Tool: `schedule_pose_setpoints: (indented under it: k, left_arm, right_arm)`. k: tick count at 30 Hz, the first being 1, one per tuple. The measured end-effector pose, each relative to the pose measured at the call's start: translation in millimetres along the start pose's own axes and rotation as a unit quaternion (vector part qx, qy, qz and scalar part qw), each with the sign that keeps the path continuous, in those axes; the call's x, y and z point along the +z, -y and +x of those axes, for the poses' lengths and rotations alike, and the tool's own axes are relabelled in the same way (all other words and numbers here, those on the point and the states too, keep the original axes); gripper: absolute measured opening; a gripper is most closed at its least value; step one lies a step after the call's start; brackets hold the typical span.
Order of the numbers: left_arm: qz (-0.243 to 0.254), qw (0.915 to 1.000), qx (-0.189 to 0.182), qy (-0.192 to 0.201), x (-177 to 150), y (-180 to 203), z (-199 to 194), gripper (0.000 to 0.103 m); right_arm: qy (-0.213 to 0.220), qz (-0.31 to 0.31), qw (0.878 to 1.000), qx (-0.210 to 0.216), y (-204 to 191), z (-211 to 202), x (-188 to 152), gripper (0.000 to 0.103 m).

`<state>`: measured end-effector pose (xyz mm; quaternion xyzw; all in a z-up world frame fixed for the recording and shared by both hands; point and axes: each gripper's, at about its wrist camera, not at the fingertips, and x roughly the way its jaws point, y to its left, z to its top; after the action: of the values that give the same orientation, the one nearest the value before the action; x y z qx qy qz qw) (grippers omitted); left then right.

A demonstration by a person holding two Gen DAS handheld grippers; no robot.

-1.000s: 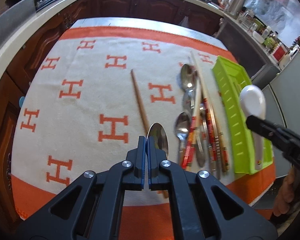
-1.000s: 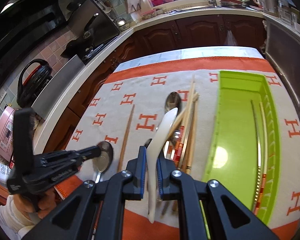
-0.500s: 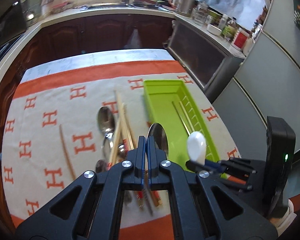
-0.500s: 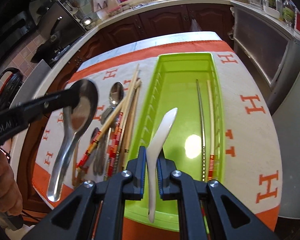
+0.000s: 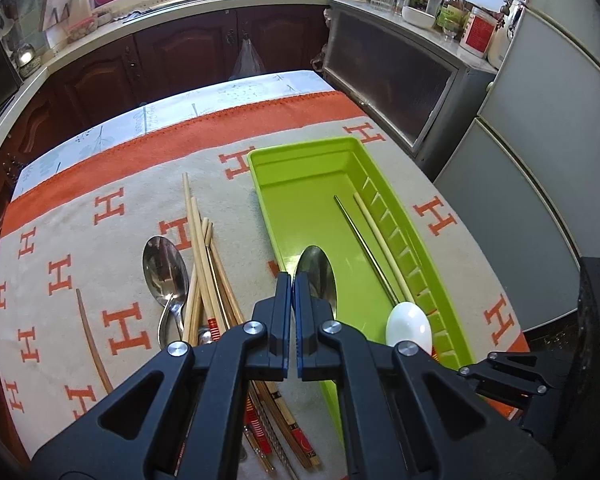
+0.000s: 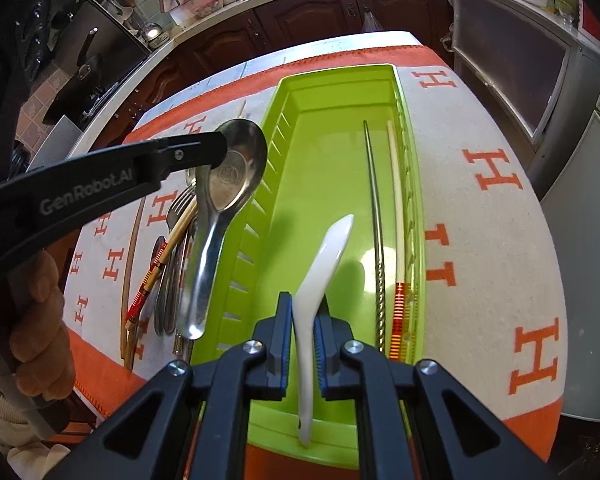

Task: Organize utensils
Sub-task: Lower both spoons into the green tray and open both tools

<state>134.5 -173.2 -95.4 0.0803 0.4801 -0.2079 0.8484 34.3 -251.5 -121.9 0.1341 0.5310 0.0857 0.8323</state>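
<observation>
My left gripper (image 5: 293, 280) is shut on the rim of a metal spoon (image 5: 315, 276), which hangs over the left side of the green tray (image 5: 300, 184). In the right wrist view the same metal spoon (image 6: 236, 168) dangles handle down above the tray's left wall (image 6: 256, 240). Over the tray's near end, my right gripper (image 6: 304, 320) is shut on a white ceramic spoon (image 6: 326, 256) with its handle pointing forward. A metal chopstick (image 6: 374, 220) and an ivory chopstick (image 6: 396, 208) lie inside the tray along its right side.
Left of the tray, wooden chopsticks (image 5: 204, 264), spoons (image 5: 165, 272) and a fork lie heaped on the orange-and-beige H-pattern cloth (image 5: 80, 240). A dark single chopstick (image 5: 92, 340) lies farther left. A hand (image 6: 36, 320) holds the left gripper. Kitchen counters and cabinets surround the table.
Both grippers have swung right, from above the utensil pile to above the green tray, each still carrying its spoon. The white spoon now hangs lower over the tray's near end.
</observation>
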Motion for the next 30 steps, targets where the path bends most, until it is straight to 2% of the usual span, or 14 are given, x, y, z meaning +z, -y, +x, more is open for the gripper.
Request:
schedule_pose_setpoints:
  k: [4, 10, 17, 20, 25, 30]
  left_arm:
    - [0.006, 1.0000, 0.001, -0.004, -0.2, 0.5, 7.2, 0.000]
    - [0.017, 0.9998, 0.003, -0.005, 1.1, 5.1, 16.7, 0.000]
    - [0.027, 0.9996, 0.004, 0.001, -0.5, 8.2, 3.6, 0.001]
    - [0.024, 0.9997, -0.001, 0.003, -3.6, 6.3, -10.6, 0.009]
    - [0.007, 0.9998, -0.002, 0.018, -15.5, -2.0, -44.0, 0.043]
    - [-0.011, 0.9995, 0.010, 0.027, -38.7, -17.9, -78.1, 0.045]
  right_arm:
    - [-0.006, 0.002, 1.000, 0.008, 0.1, 1.5, 0.0, 0.010]
    - [0.003, 0.004, 1.000, -0.006, -1.5, -3.3, -0.1, 0.010]
    - [0.007, 0.017, 1.000, -0.017, 2.8, -15.9, -1.0, 0.010]
    - [0.011, 0.018, 0.999, -0.027, 2.8, -21.7, -1.9, 0.010]
    - [0.010, 0.016, 0.999, -0.034, -1.9, -25.7, -3.4, 0.010]
    - [0.006, 0.008, 0.999, -0.031, -12.7, -27.1, -5.4, 0.010]
